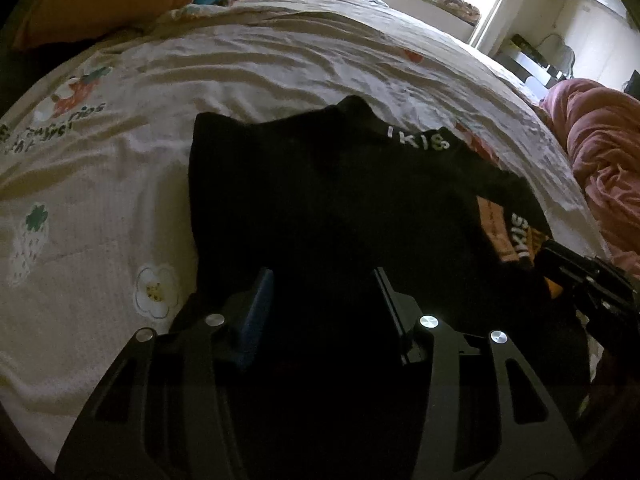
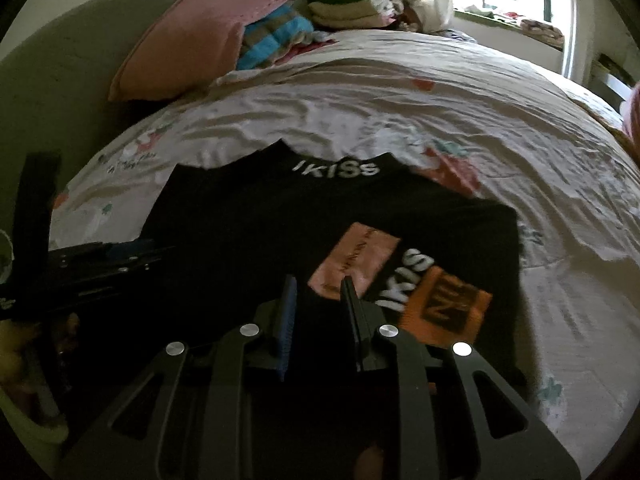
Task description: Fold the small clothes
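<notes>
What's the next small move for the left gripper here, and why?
Probably close the left gripper on the near edge of the black garment. Its fingers straddle dark cloth, half open, but the view is too dark to show a pinch. The right gripper hovers slightly open by the pink label, gripping nothing. The garment lies mostly flat on the bedsheet, so a fold needs a held edge.

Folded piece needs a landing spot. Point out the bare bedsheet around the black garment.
Bare sheet runs between the black garment and the pink pillow, and right of the garment toward the window. Crowded: the head corner, with the striped blanket and stacked clothes, and the pink quilt at the right edge.
</notes>
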Available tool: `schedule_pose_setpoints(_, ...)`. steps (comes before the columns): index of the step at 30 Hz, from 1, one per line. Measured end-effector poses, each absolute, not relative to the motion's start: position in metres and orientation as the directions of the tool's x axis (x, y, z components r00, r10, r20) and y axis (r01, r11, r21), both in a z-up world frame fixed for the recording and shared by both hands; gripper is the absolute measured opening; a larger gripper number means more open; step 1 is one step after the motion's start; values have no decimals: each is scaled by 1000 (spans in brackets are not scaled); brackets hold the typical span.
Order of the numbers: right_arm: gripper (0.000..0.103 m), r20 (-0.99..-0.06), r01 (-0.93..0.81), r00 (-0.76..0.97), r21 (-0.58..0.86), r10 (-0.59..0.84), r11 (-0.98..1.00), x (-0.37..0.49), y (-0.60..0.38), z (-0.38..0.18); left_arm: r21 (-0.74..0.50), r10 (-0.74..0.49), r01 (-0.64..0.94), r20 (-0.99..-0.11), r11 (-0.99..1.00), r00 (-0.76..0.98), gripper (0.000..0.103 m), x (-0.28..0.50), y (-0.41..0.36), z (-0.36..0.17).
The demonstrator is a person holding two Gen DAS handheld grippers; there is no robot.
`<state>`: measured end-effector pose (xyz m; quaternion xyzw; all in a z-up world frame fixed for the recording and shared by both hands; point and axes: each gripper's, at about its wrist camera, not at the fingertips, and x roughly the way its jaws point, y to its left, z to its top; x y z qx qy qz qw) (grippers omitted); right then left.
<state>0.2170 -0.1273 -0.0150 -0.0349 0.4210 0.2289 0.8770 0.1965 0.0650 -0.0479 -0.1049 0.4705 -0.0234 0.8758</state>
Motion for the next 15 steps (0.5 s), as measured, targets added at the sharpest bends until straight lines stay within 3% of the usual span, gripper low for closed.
schedule_pose_setpoints(6,28,-772,-437,521,125,364,891,217,-122,-23,-206,-144,-51,-819,977,555,42,193,66,-50)
schedule_pose_setpoints(8,35,-778,-439,518,116,356,891,217,-123,-24,-201,-140,-49,-818,978,557,42,192,65,-50)
schedule_pose_setpoints(15,35,-827,-392,467,125,314,912,224,-135,-45,-197,-139,-46,-818,979,558,42,191,64,-50)
